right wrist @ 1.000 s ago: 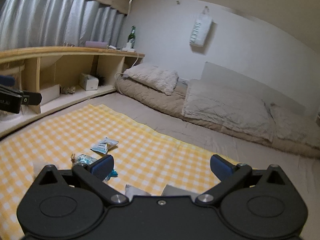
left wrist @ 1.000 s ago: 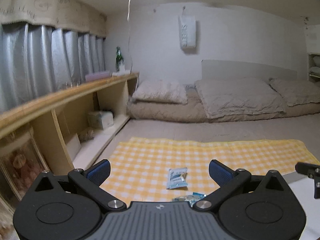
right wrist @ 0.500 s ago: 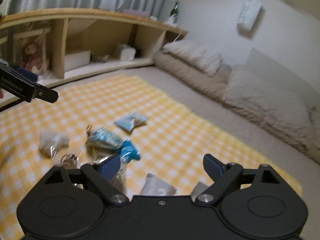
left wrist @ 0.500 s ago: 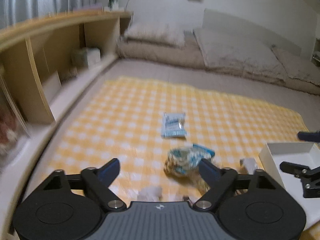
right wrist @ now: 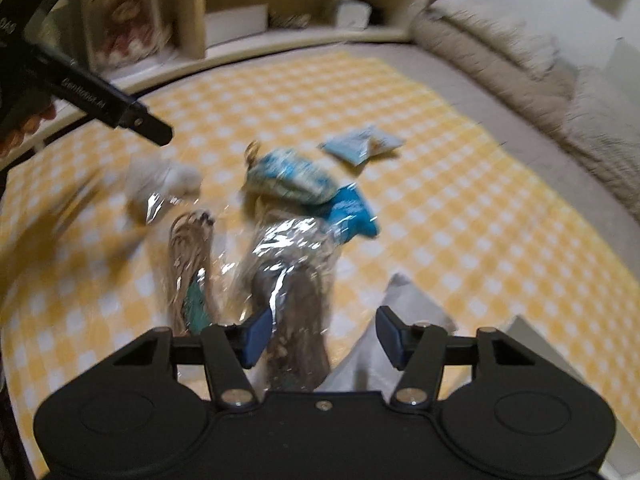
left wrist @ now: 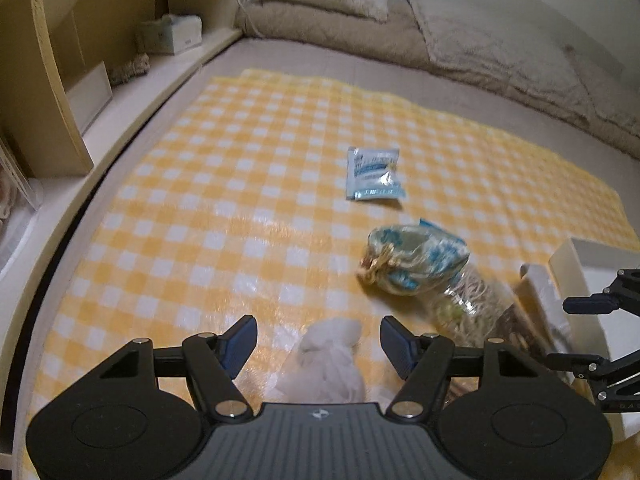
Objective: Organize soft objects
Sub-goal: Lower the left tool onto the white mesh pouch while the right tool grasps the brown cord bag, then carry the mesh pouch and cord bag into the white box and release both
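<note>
We reach down to small soft packets on a yellow checked cloth (left wrist: pixel 240 200).

Our left gripper (left wrist: pixel 318 344) has been narrowing around a white bundle (left wrist: pixel 332 356), pads not yet touching. Our right gripper (right wrist: pixel 324 332), also narrowing, straddles a blurred, seemingly clear bag (right wrist: pixel 296 280), holding nothing. Next: close gently. The cloth beyond lies open; a white box (left wrist: pixel 592 256) sits right.

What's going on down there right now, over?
Left tongs closing around white bagged bundle, not gripping. Right tongs closing over brown wrapped packet. Nothing blocking.
</note>
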Demonstrator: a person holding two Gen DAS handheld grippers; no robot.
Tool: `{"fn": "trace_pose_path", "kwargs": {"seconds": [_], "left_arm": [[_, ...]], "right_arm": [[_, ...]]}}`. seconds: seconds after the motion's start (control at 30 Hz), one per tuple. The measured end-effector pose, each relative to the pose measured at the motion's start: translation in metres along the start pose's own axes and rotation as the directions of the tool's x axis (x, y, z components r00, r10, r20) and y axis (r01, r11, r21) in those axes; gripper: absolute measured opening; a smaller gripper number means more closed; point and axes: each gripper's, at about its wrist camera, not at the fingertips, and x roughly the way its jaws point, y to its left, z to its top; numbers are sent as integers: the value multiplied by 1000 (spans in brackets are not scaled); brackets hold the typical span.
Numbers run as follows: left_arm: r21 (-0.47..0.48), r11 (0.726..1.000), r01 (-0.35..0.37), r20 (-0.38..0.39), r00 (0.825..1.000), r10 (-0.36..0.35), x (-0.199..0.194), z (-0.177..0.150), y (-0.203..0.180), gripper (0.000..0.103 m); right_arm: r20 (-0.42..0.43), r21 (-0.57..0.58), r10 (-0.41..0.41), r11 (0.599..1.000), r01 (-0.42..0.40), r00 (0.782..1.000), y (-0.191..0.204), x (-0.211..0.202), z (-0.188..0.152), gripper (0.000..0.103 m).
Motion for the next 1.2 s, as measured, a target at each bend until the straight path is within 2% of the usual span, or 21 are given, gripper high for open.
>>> {"fn": "trace_pose_path", "kwargs": {"seconds": [0.2,0.5,0.6,0.67,0.7,0.77,0.9,1.03,1.2], "left_arm": [[21,1000,-4,-54,999,5,19,-2,4,68],[63,998,-3,-120,993,10,41,-9,2,67],[53,999,8,-142,990,-1,43,-11,2,59],[39,999,13,-167,986,-6,45,-14,5,44],[37,999,11,-173,985,-5,46,-15,5,42],[47,999,6,-162,987,2,43,-16,5,36],[33,999,-17,-136,991,22,35,-14,7,35],[20,999,-40,-82,996,41,19,-11,10,35],[-3,998,-55,-6,998,55,-2,-3,9,35]], "right_arm": [[-52,-20,48,999,-50,997,0,18,-1,56],[-102,32,98,995,-95,990,-4,35,-2,52],[-113,44,104,994,-100,988,-4,37,-1,51],[-120,52,111,993,-106,987,-3,36,0,46],[-123,56,112,993,-106,986,-3,36,1,44],[-128,61,105,993,-97,986,-1,37,2,33],[-114,62,92,994,-86,989,2,33,6,23],[-80,100,80,992,-72,994,0,26,11,20],[-2,187,94,978,-92,996,-3,7,20,20]]}}
